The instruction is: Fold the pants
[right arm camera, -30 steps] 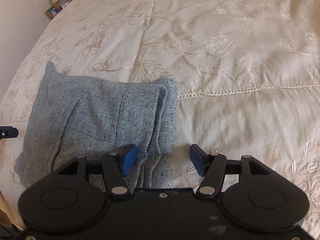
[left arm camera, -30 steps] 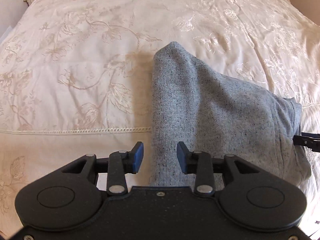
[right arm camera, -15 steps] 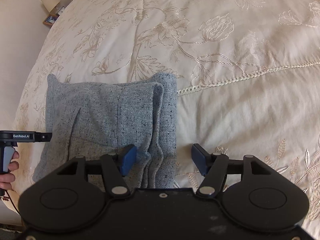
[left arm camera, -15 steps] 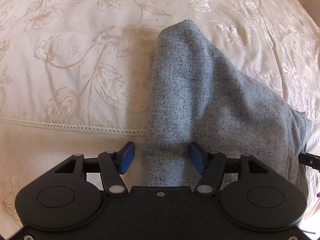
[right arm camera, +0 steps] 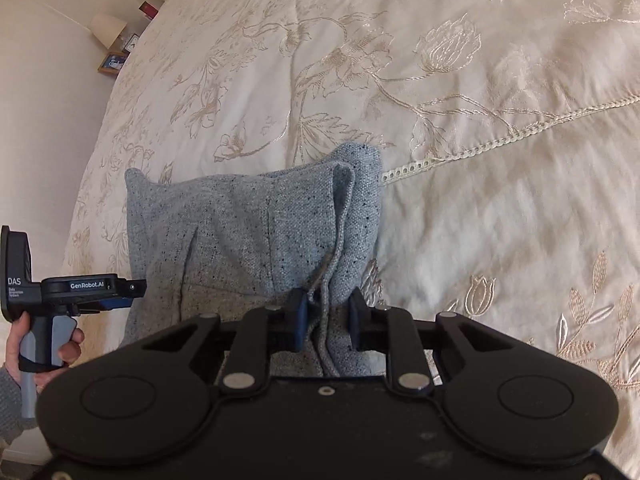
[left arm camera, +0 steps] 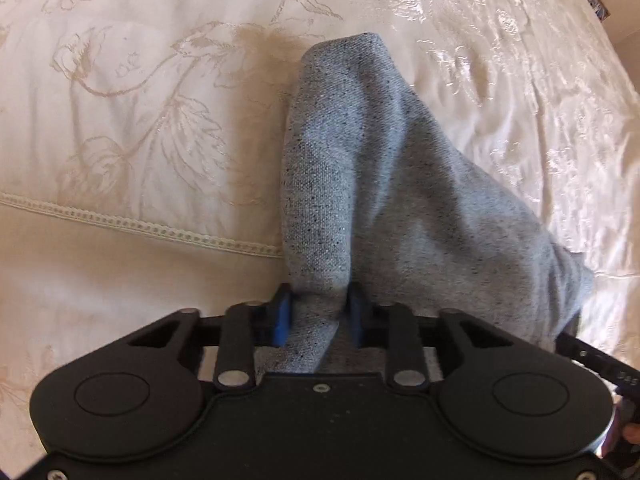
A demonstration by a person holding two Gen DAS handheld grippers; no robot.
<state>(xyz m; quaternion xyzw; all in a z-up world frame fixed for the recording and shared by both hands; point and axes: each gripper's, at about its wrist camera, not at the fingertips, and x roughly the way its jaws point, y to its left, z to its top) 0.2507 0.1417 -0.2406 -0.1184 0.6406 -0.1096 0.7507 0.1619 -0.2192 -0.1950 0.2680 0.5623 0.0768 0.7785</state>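
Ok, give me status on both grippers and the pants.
Left gripper closing, pants corner bunched between its fingers. Right gripper closing on the opposite edge. Pants part-folded on the bedspread. Nothing in the way.

One pair of grey pants (right arm camera: 248, 236) lies on one embroidered bedspread (right arm camera: 460, 80). Two grippers show, left gripper (left arm camera: 318, 314) and right gripper (right arm camera: 327, 316). One lamp (right arm camera: 106, 29), one picture frame (right arm camera: 112, 63)

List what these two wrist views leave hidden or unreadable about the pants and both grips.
- Pants: near edge hidden under each gripper body, both views.
- Left gripper, closing: pad contact buried in bunched cloth.
- Right gripper, closing: layers caught, unclear.
- Framed picture: too small to read.
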